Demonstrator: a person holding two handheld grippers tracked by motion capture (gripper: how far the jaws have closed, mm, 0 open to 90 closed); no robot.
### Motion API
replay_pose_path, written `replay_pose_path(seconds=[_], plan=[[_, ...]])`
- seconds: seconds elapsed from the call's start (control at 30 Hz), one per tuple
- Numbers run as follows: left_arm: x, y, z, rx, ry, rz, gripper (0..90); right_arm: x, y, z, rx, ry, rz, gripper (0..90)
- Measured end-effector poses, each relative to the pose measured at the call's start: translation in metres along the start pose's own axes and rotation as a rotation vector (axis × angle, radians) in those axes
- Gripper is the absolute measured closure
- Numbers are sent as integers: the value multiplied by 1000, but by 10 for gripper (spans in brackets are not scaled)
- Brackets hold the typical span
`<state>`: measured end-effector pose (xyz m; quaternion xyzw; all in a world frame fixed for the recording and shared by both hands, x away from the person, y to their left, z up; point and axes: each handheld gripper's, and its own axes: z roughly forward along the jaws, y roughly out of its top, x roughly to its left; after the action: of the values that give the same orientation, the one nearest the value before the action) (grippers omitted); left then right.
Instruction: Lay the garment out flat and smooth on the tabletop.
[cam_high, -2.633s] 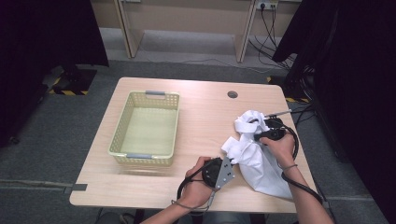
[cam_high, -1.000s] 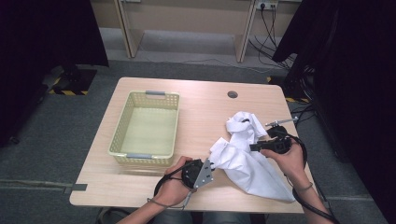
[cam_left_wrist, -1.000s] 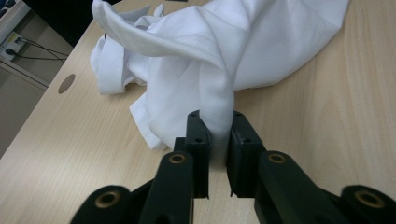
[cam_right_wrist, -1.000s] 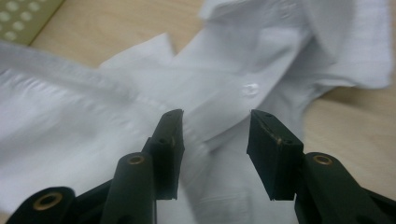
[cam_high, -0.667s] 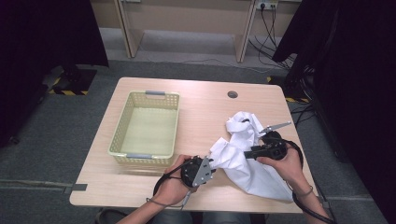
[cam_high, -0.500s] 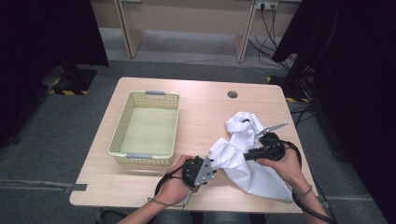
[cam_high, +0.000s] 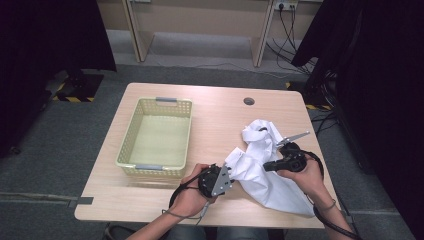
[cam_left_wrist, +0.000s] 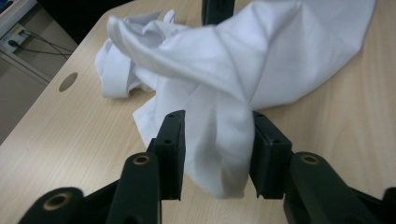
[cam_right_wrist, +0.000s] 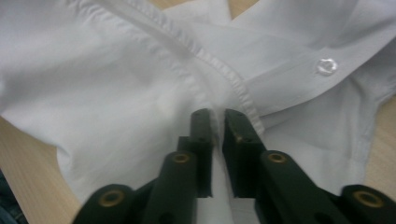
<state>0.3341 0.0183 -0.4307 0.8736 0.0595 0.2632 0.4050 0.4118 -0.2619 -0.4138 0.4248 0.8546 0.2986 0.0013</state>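
A crumpled white shirt (cam_high: 272, 185) lies on the right half of the wooden table (cam_high: 220, 120). My left gripper (cam_high: 231, 172) points right at the shirt's near-left corner. In the left gripper view a hanging fold of the shirt (cam_left_wrist: 219, 154) sits between the left gripper's (cam_left_wrist: 217, 116) jaws, which stand apart and have just been opening. My right gripper (cam_high: 266, 167) points left over the shirt's middle. Its jaws have just been closing, and in the right gripper view the right gripper (cam_right_wrist: 217, 114) pinches the shirt (cam_right_wrist: 116, 79) beside a stitched seam, near a button (cam_right_wrist: 326, 66).
A pale yellow plastic basket (cam_high: 125, 150) stands on the left half of the table, with nothing inside. A round cable hole (cam_high: 248, 101) sits near the far edge. Dark curtains and cables lie beyond the table to the right.
Since the earliest frame my left gripper has shifted left and my right gripper has come nearer along the shirt. Over the last second both hands have barely moved.
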Motion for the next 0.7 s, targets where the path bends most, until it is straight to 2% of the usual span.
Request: replay_pose_path(seconds=[0.03,0.17,0.23,0.3,0.37,0.47,0.6,0.7], plan=[[1,3,-3,-17,-6,-15,579,-2,0,-2,-15,-4,13,746],[11,17,-11,-76,-25,-87,484,-14,1,-13,-73,-29,79,690],[17,23,-12,-95,-28,-126,440,-19,1,-16,-81,-59,108,679],[23,29,-11,-104,-28,-151,424,-24,1,-16,-75,-74,117,669],[27,35,-8,-97,-29,-162,412,-28,2,-15,-69,-87,136,664],[37,40,2,-85,-41,-223,397,-34,3,-11,-56,-108,157,653],[46,45,19,-48,-67,-281,420,-42,4,-3,-27,-174,174,645],[45,46,30,-16,-87,-281,500,-45,5,3,-6,-197,176,645]])
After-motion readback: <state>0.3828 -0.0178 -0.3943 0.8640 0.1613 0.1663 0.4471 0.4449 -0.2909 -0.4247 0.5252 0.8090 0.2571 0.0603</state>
